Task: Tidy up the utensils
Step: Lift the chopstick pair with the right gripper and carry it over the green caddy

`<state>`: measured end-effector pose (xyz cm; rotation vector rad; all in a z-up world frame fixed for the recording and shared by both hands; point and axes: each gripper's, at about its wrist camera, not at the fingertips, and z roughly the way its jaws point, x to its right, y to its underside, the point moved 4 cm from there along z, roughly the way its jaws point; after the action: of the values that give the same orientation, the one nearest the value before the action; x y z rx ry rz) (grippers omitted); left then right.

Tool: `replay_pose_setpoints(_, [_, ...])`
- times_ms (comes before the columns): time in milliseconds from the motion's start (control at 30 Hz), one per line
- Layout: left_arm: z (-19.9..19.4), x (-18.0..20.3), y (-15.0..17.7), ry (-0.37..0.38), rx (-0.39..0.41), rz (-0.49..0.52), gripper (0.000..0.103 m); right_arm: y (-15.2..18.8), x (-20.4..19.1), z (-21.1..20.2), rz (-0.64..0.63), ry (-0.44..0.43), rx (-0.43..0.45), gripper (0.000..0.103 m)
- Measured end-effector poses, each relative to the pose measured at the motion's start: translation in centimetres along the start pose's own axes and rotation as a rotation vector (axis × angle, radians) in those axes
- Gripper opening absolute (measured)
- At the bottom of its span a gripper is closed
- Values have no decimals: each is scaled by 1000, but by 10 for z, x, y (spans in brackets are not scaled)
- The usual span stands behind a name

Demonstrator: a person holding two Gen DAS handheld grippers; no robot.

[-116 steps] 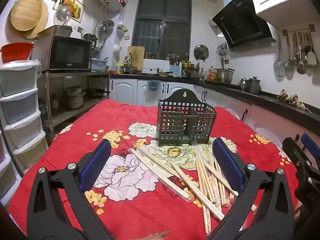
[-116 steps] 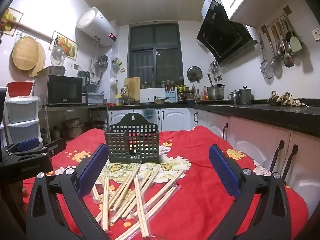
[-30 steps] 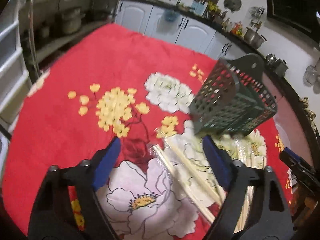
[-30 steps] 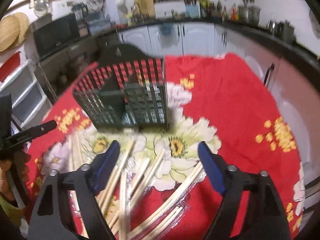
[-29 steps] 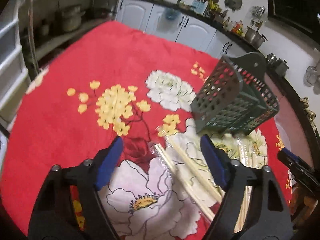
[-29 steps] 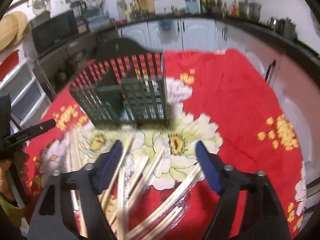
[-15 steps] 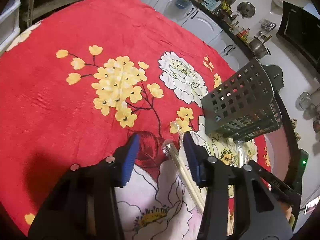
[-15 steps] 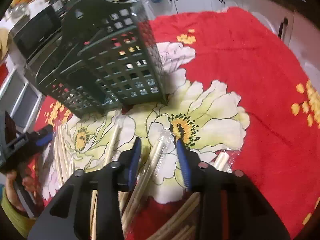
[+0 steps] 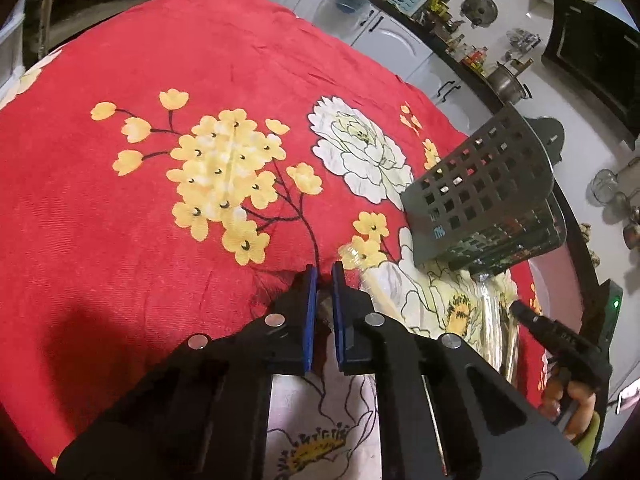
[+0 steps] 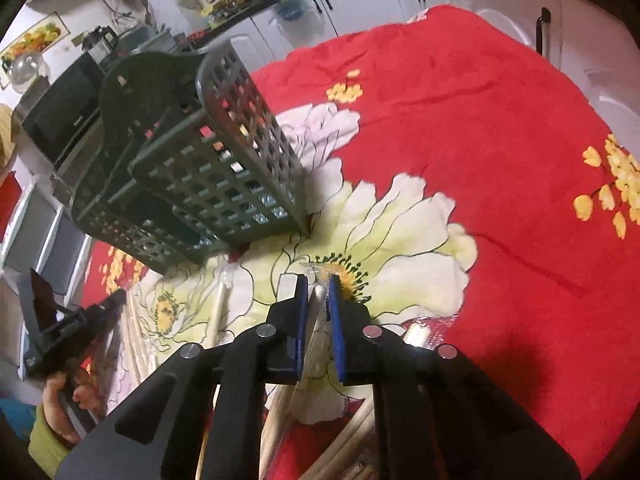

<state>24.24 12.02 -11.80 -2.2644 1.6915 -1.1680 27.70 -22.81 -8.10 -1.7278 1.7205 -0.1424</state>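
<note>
- The left claw [image 9: 324, 276] is clenched on the end of a plastic-wrapped chopstick pair [image 9: 325, 308] on the red floral cloth [image 9: 120, 200] covering the worktop
- The right claw [image 10: 318, 288], its jaws closing, pinches another wrapped chopstick pair [image 10: 317, 320] between its blue pads [image 10: 335, 320]
- More wrapped chopsticks [image 10: 218, 312] lie loose on the cloth between the two claws
- The dark lattice utensil basket [image 10: 212, 168] stands just beyond them, seen tilted in both views
- A hand [image 10: 64, 400] grips the left claw's handle

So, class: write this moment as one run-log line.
left gripper: shut on wrapped chopsticks | right gripper: closing on wrapped chopsticks | utensil basket: empty
</note>
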Motion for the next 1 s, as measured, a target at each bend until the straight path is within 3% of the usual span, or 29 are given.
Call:
replay_pose_setpoints(233, [-33,11,-1,67,53,45,0,-5,-13,-35,-32,-45,100,9])
replay_pose_setpoints(500, [-92,66,-16,110,184,221,0,-12,-41,-86,-116,-89,240,8])
replay_pose_setpoints(1000, [-121,171,-16,226,237,430,0,-18,-77,-158,-260,-135,403,7])
